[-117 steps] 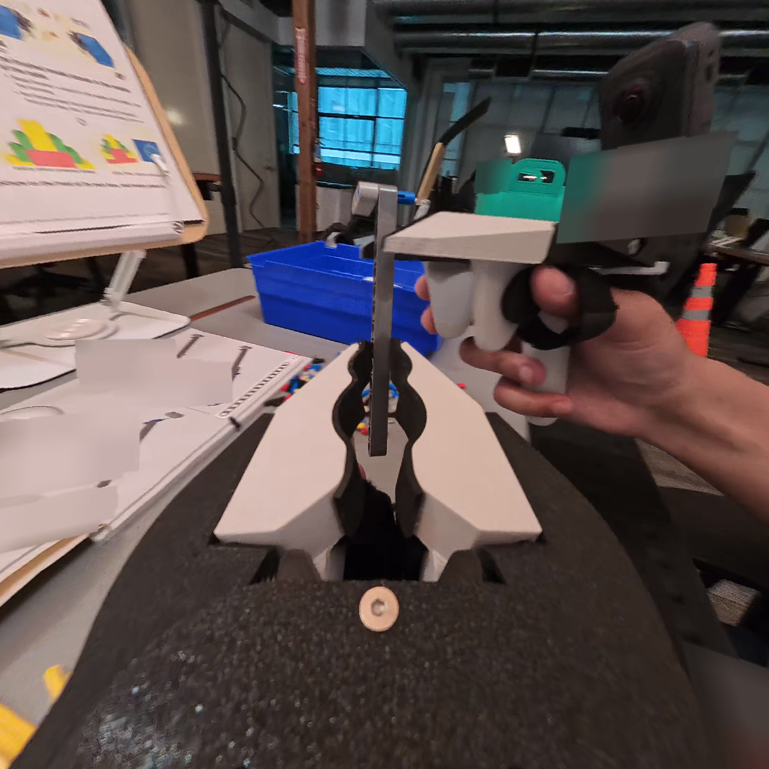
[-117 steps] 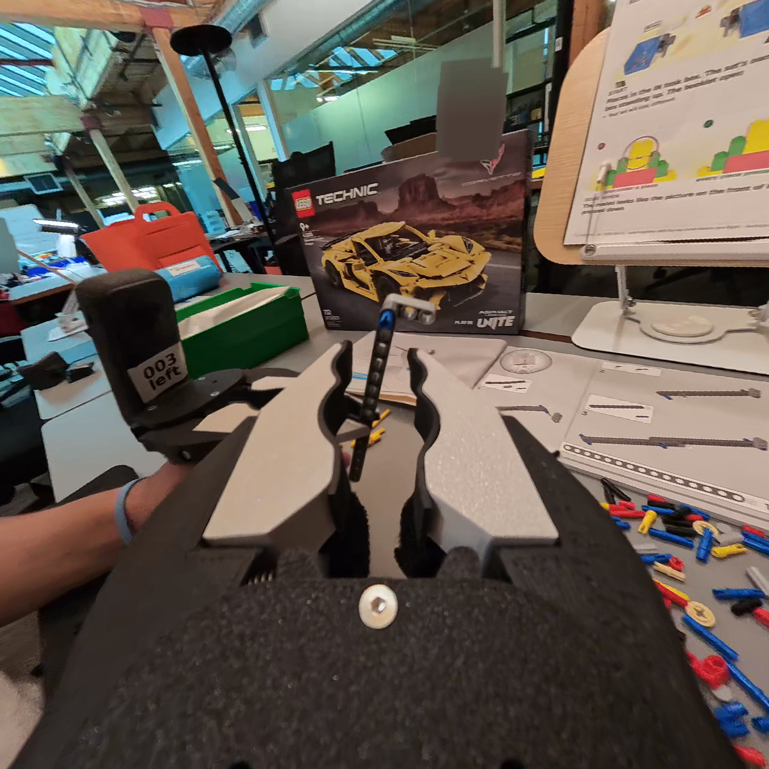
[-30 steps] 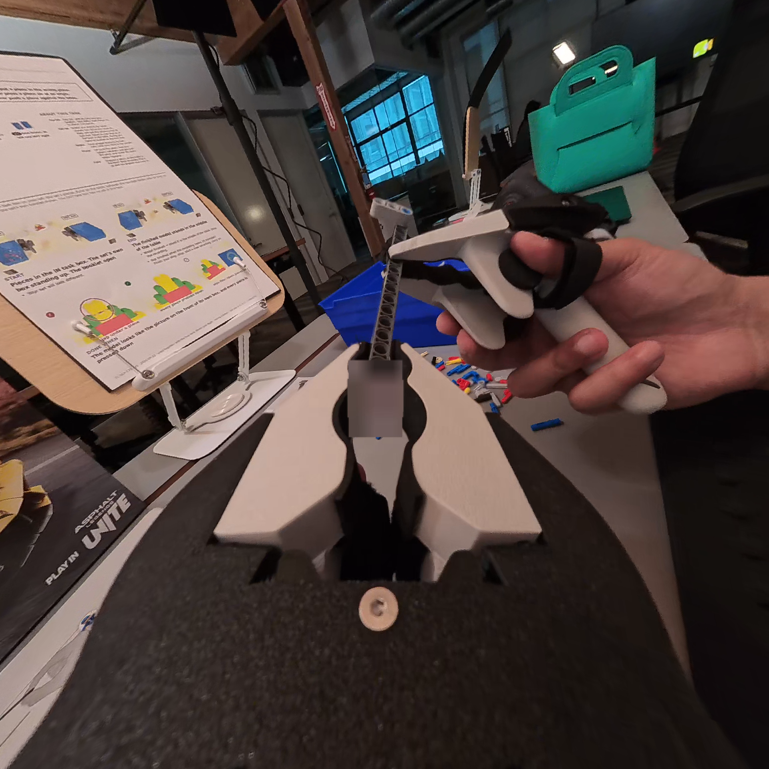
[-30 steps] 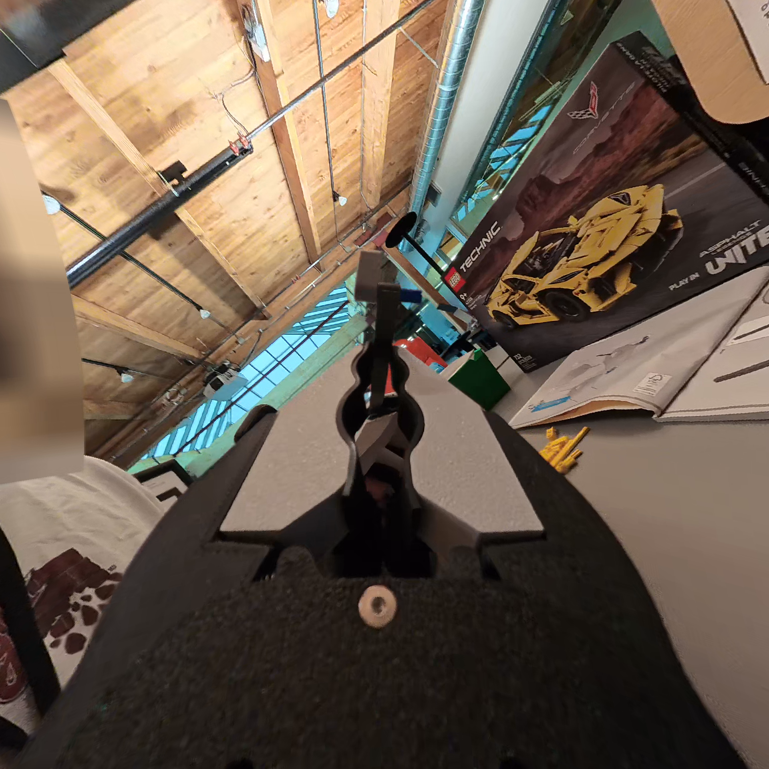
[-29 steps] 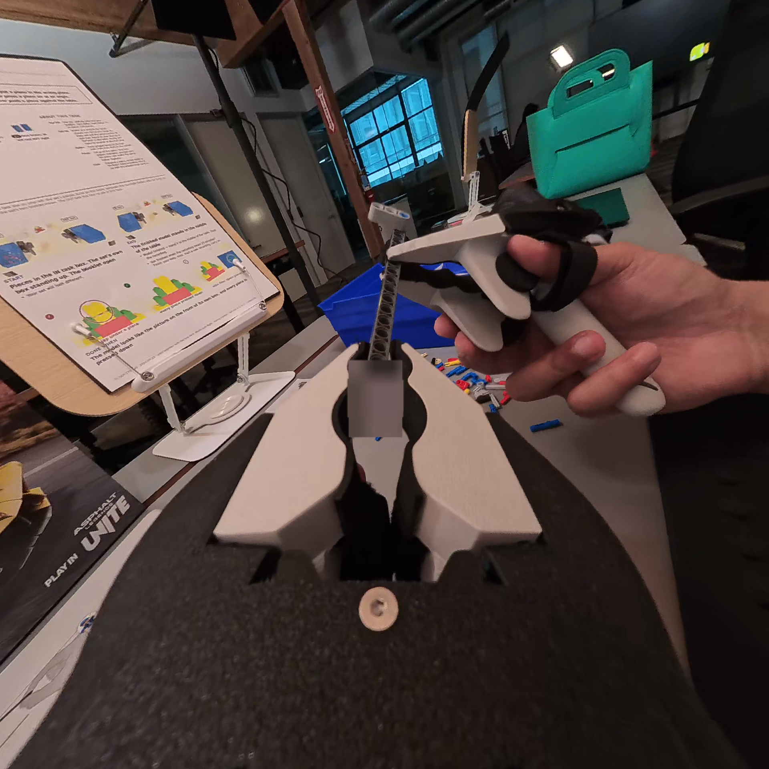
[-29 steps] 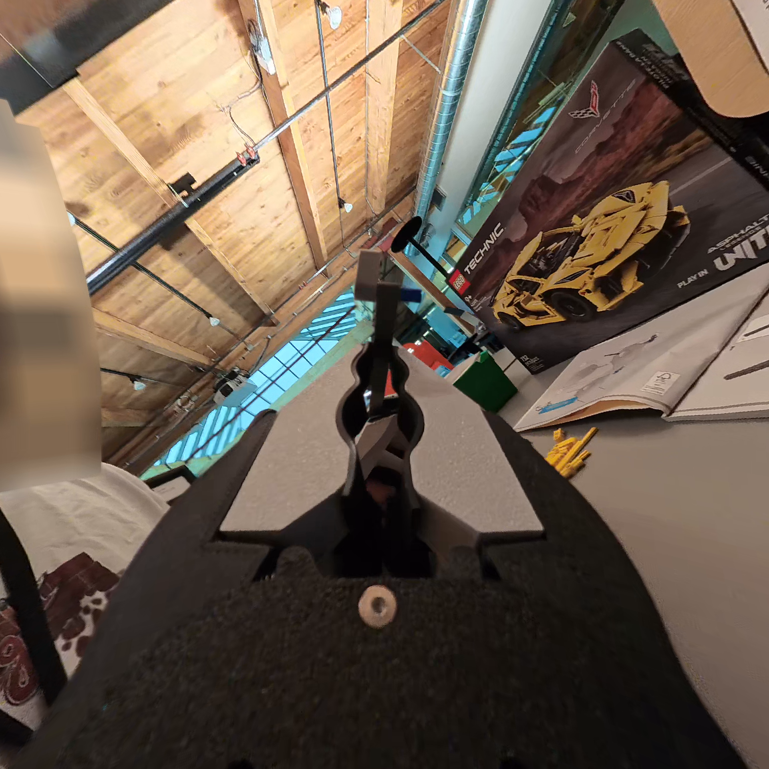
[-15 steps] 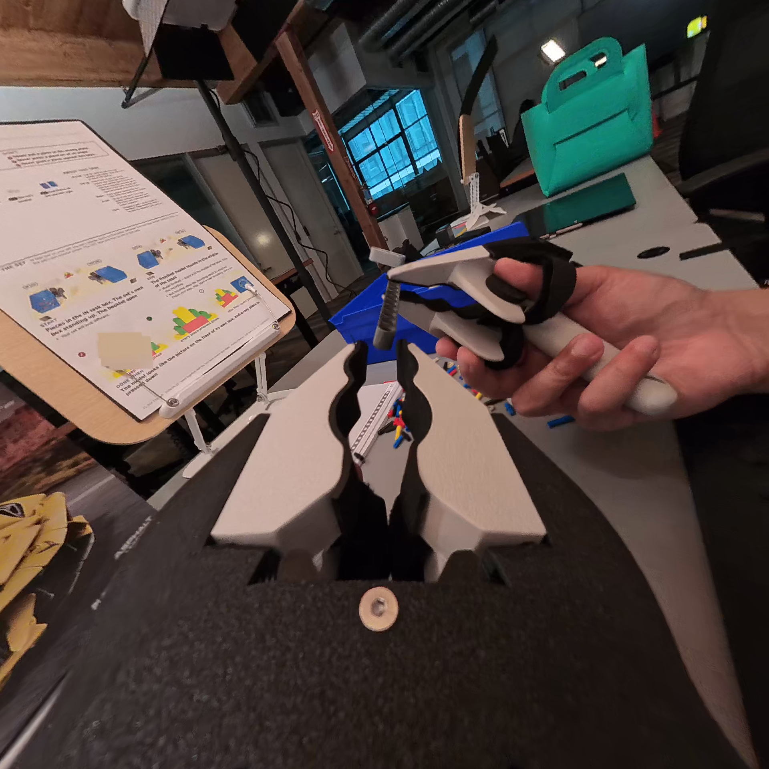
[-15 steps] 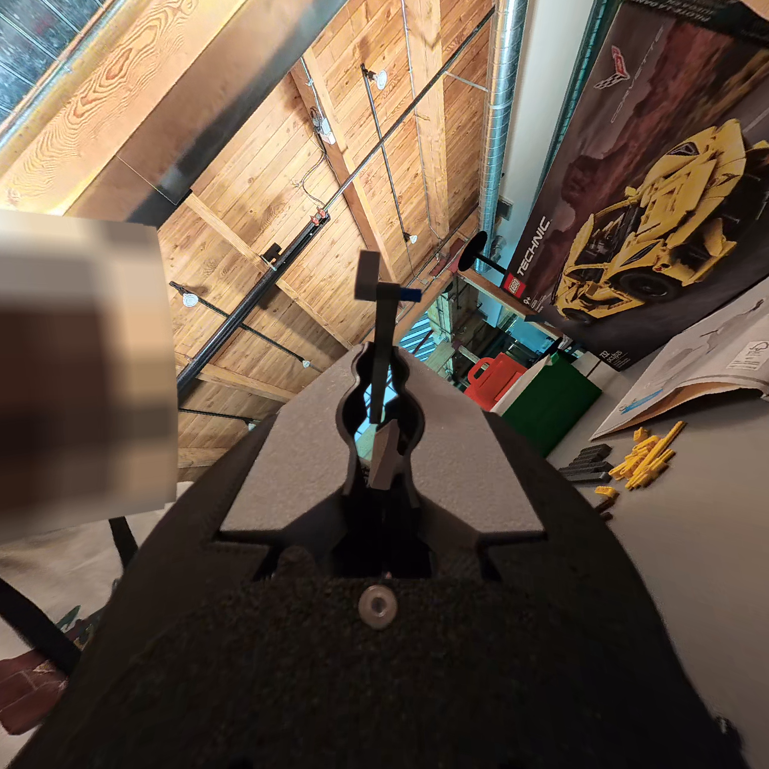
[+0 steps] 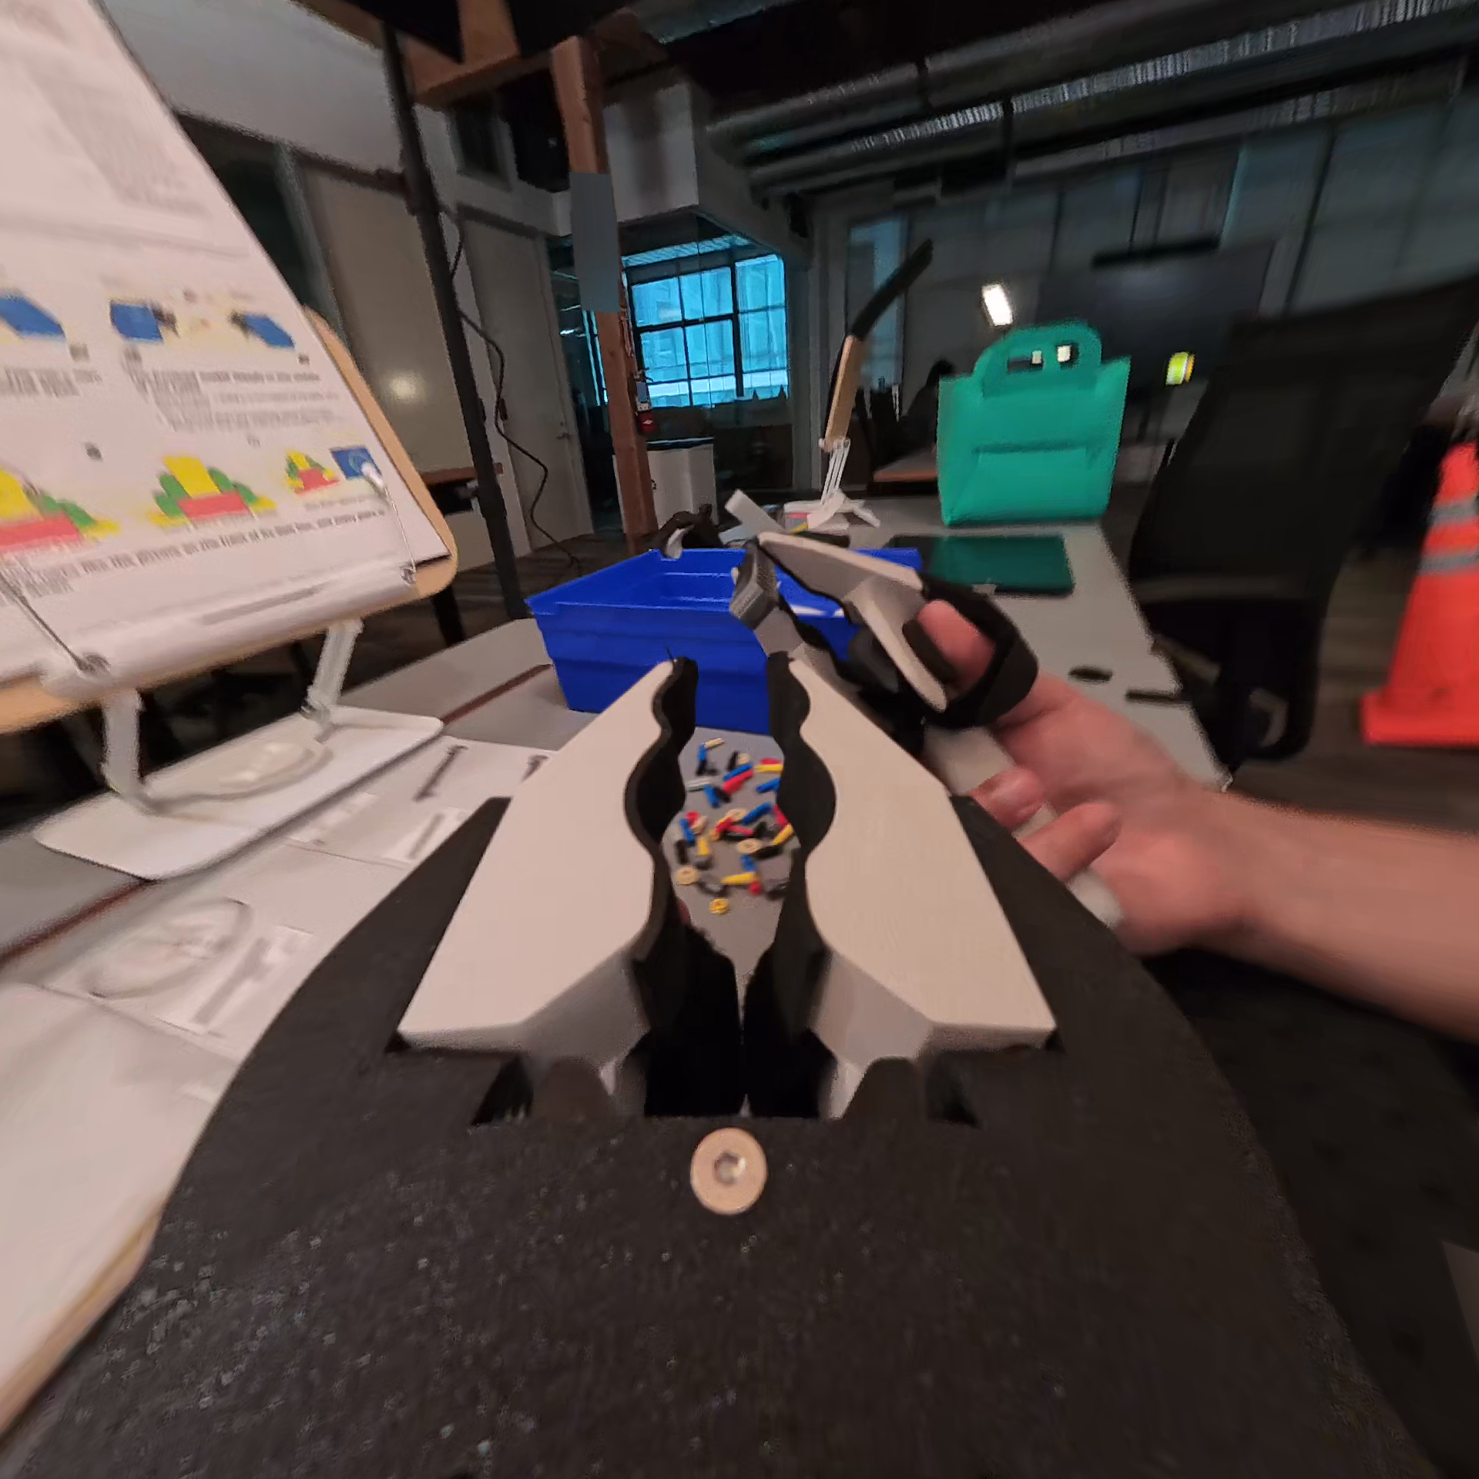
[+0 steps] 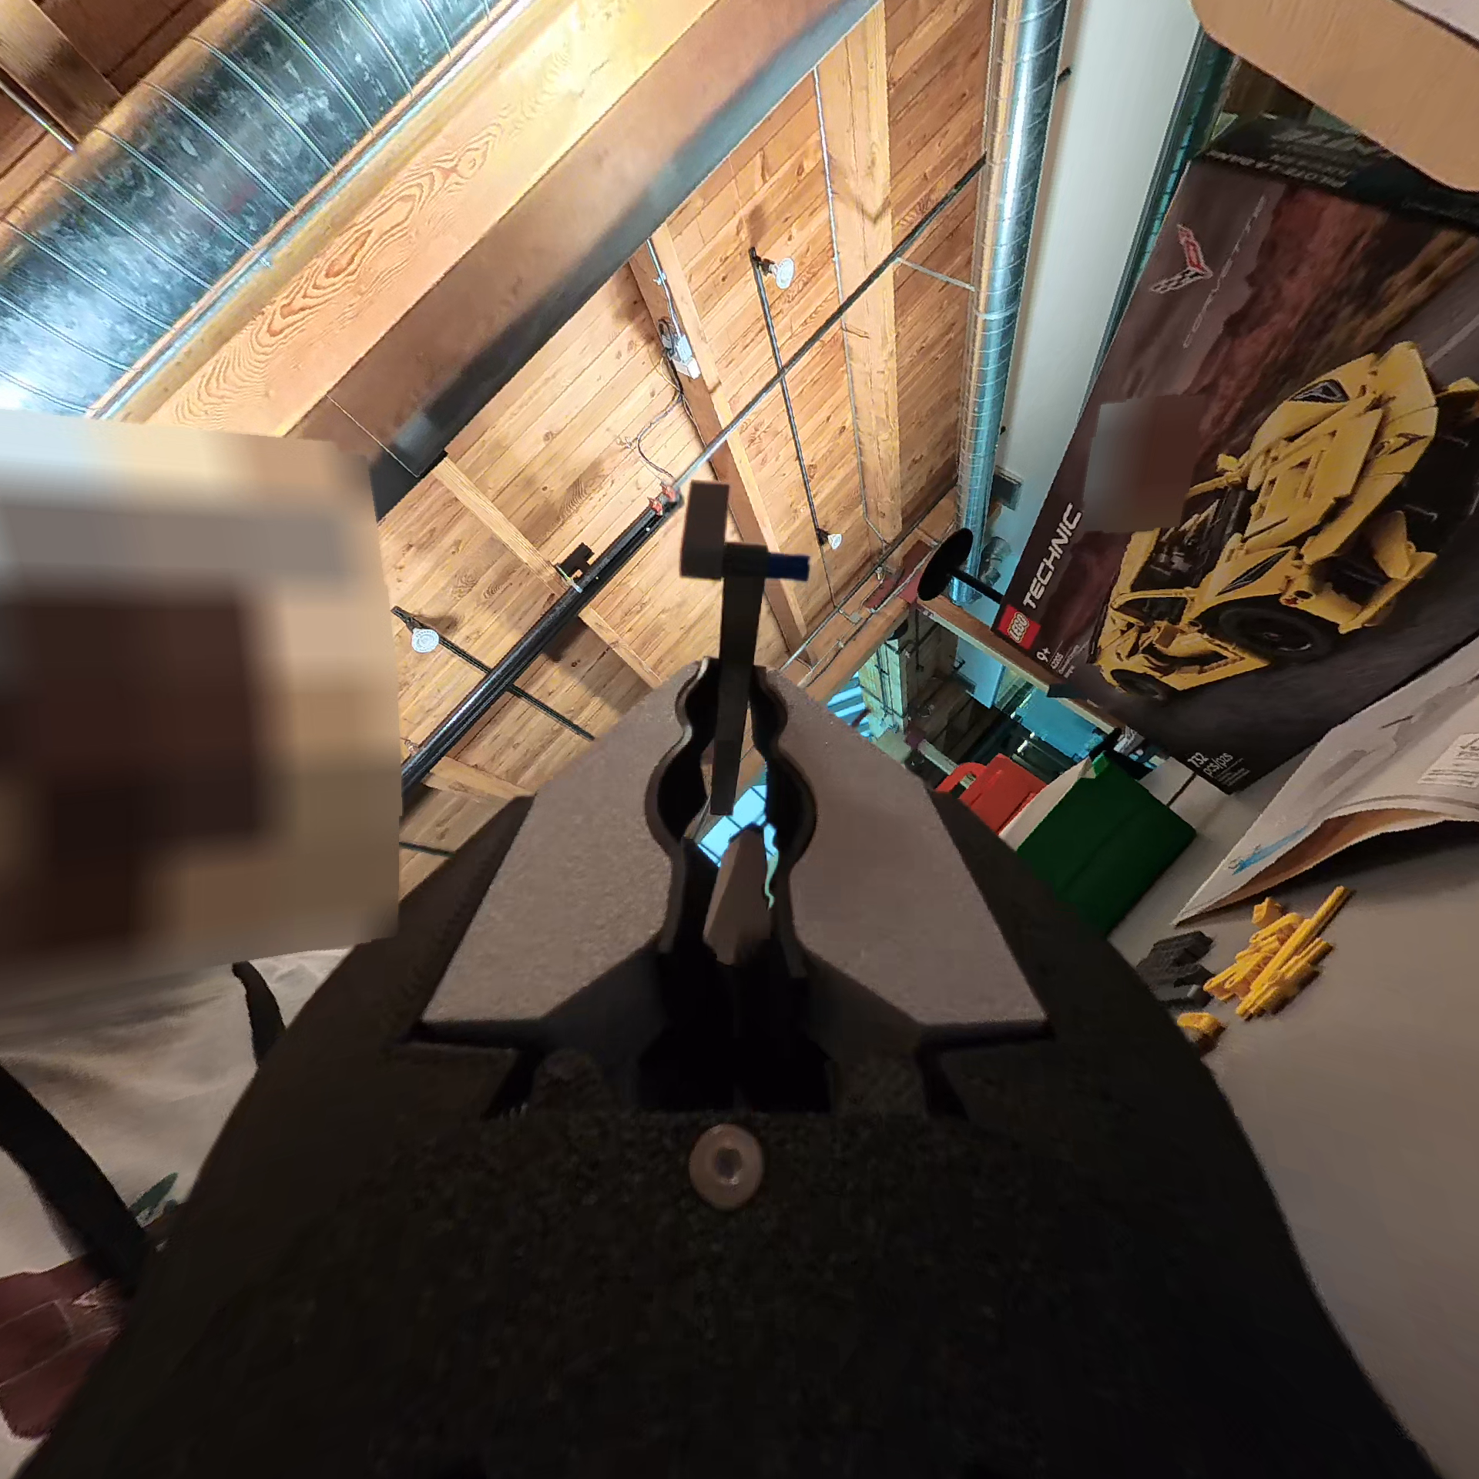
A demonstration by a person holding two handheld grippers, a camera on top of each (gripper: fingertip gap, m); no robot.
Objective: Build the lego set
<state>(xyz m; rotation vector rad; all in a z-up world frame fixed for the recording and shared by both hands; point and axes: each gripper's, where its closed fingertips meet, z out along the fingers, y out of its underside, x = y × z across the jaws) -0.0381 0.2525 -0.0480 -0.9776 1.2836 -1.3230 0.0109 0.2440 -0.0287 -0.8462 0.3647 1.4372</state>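
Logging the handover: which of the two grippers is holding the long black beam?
The right gripper, shut on the long black beam; the left gripper is open and empty.

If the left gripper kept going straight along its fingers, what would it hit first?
Probably the scattered small lego pieces on the grey table, seen between the open left gripper; the blue bin lies beyond. Depth is unclear.

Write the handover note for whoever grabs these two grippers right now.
Left gripper: open, empty, hovering over the loose small parts on the grey table.
Right gripper: shut on the long dark beam, tilted up toward the ceiling; a grey piece and a blue pin sit at the beam's far end.
Yellow pieces lie by the open instruction booklet; blue bin behind the parts.
Done: that small beam assembly. Left: nearly the whole build; next part likely comes from the loose pile.
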